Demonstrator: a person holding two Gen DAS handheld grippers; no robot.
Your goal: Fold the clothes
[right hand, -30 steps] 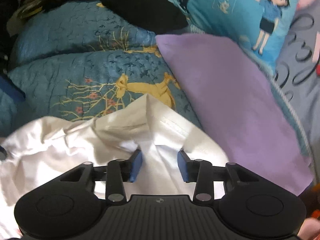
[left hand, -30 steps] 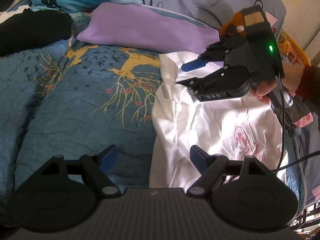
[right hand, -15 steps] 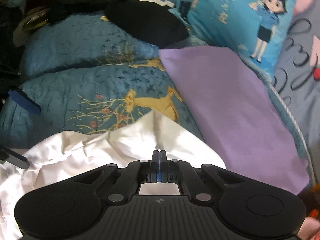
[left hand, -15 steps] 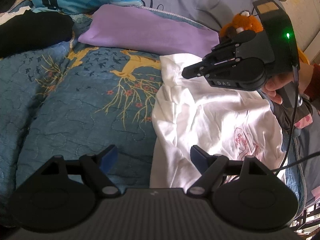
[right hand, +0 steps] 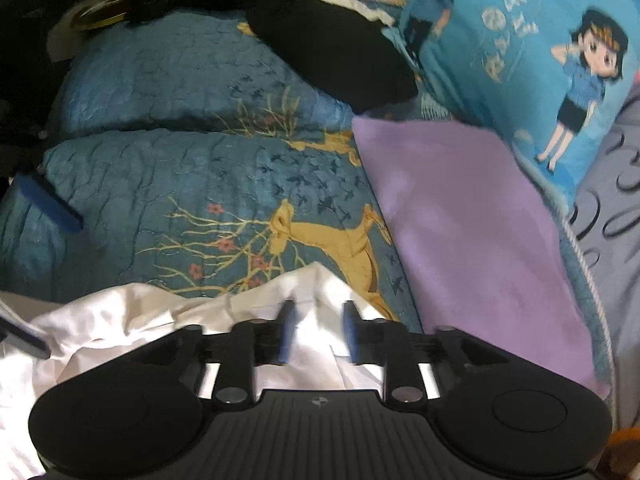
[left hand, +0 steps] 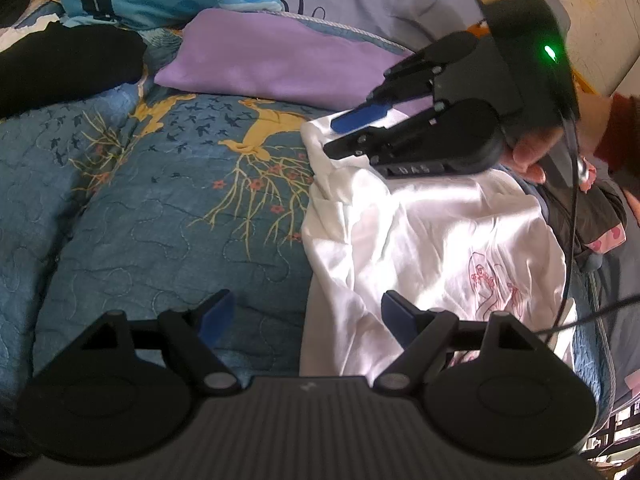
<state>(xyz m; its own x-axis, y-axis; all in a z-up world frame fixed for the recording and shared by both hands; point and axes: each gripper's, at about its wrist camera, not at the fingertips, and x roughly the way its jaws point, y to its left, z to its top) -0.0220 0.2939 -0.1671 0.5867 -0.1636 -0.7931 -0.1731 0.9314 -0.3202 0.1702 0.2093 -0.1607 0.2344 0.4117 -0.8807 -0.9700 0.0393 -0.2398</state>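
Black right gripper (left hand: 352,132) with blue pads, green light, black cable; dark red sleeve (left hand: 618,136).

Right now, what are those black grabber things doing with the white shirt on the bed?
A person is folding a white shirt spread on a blue quilt. The right gripper is over the shirt's far corner, its fingers opening with nothing pinched between them. The left gripper hangs wide open over the shirt's near edge, gripping nothing.

A bed covered by a blue quilted bedspread with golden deer (left hand: 168,216) carries everything. On it lie a crumpled white printed T-shirt (left hand: 420,240), a flat lilac pillow (left hand: 280,60) and a black garment (left hand: 68,64).
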